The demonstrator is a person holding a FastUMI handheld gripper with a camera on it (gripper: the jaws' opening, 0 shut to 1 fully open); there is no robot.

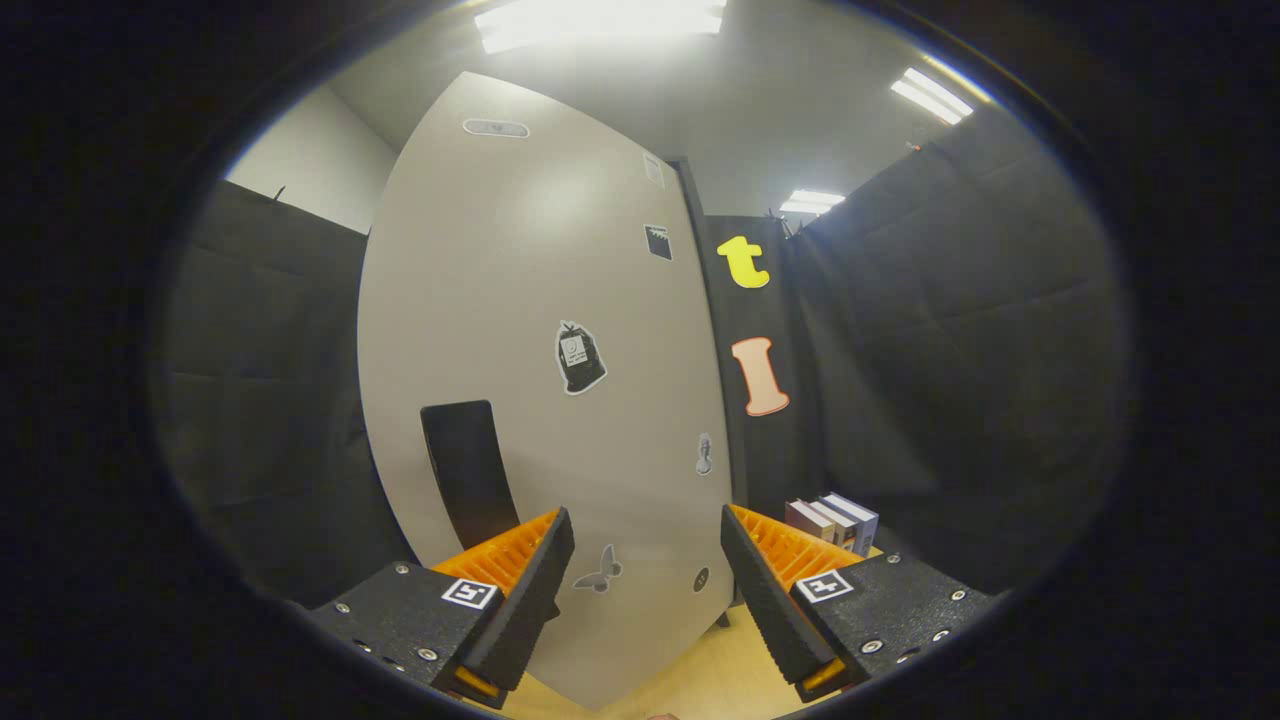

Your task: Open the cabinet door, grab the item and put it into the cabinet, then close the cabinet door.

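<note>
A tall beige cabinet door [540,330] stands right ahead of my fingers, with several stickers on its face. Its dark flat handle [468,470] sits low on the door, just beyond my left finger [530,590]. My gripper [648,585] is open, and nothing lies between its fingers; only the lower part of the door shows through the gap. A small row of boxed items [835,522], white and dark red, stands on the wooden surface beyond my right finger [770,590], to the right of the door.
A light wooden tabletop [715,675] runs under the door and the fingers. Black cloth booth walls [950,350] close in on the right and left. Ceiling lights glow above.
</note>
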